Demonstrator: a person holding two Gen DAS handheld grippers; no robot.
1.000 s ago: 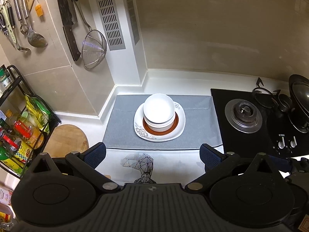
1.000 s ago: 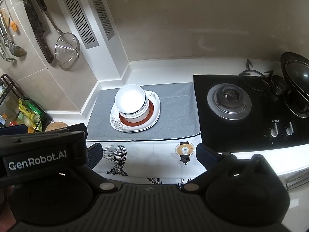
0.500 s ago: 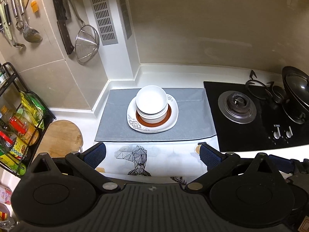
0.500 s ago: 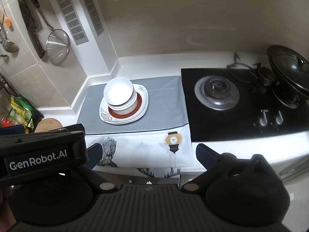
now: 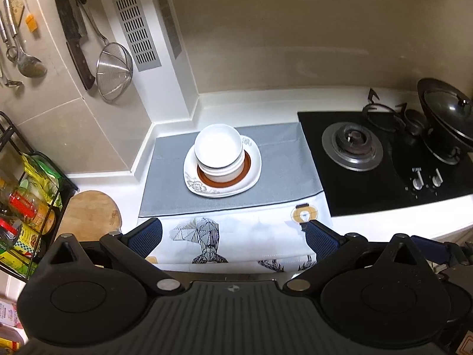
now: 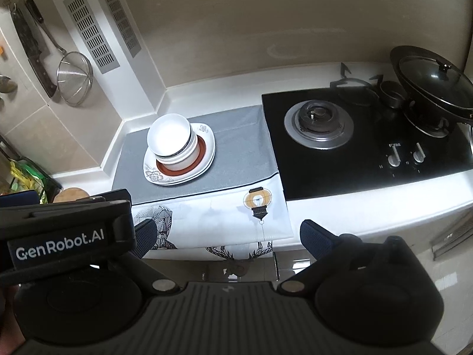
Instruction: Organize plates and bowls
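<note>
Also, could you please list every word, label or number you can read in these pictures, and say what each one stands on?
"GenRobot.AI": white lettering on the black left gripper body, seen from the right wrist.
"FOTILE": small white print on the black glass hob, above its knobs; only just legible.
Labels on the bottles and packets in the black wire rack: too blurred to read.

**Kitchen count**

Sitting on the grey mat (image 5: 278,159) are three bowls (image 5: 218,151), nested, over two plates: a brown-rimmed plate (image 5: 246,164) on a floral plate (image 5: 195,185). The hob (image 5: 381,183) is showing two knobs (image 5: 417,182), one bare burner (image 5: 351,145) and one lidded wok (image 5: 446,115). Hanging on the wall are one strainer (image 5: 113,74), one knife (image 5: 74,38) and one ladle (image 5: 29,65). Two vents (image 5: 134,26) are showing.
</note>
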